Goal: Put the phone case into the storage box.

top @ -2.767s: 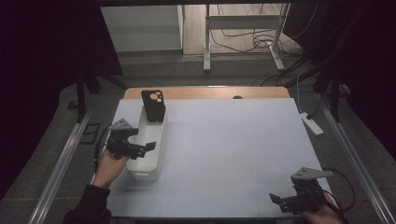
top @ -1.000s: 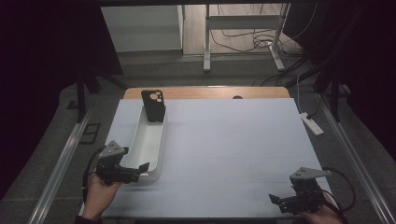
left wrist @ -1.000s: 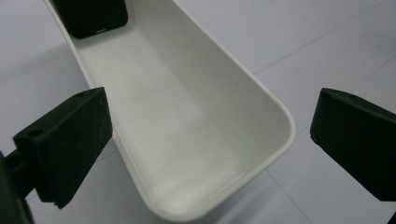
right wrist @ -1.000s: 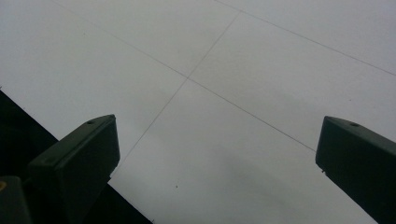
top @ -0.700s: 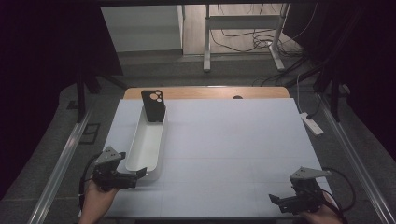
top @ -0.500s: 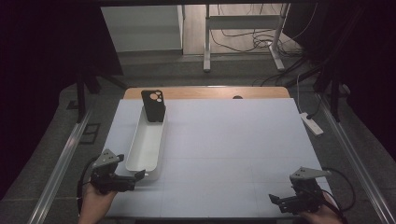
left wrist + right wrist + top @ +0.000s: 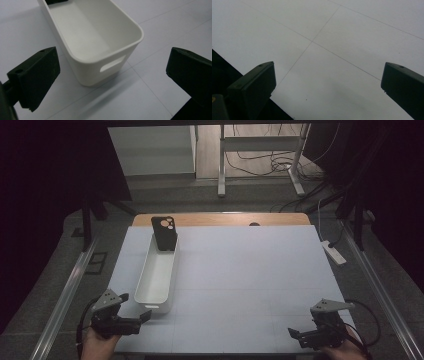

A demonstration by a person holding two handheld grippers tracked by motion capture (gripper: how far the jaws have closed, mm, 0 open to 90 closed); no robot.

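One long white plastic bin (image 7: 156, 277) lies on the pale bench (image 7: 250, 280), with one black phone case (image 7: 164, 233) standing at its far end. Two claws, left claw (image 7: 141, 319) and right claw (image 7: 295, 335), hang spread wide and empty, the left just short of the bin's near end.

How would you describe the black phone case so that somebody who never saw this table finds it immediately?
Start at the pale table and find the long white bin on its left side. At the far end of that bin, the phone case stands upright, leaning against the end wall. It is the one dark thing in the bin, with round camera holes near its top.
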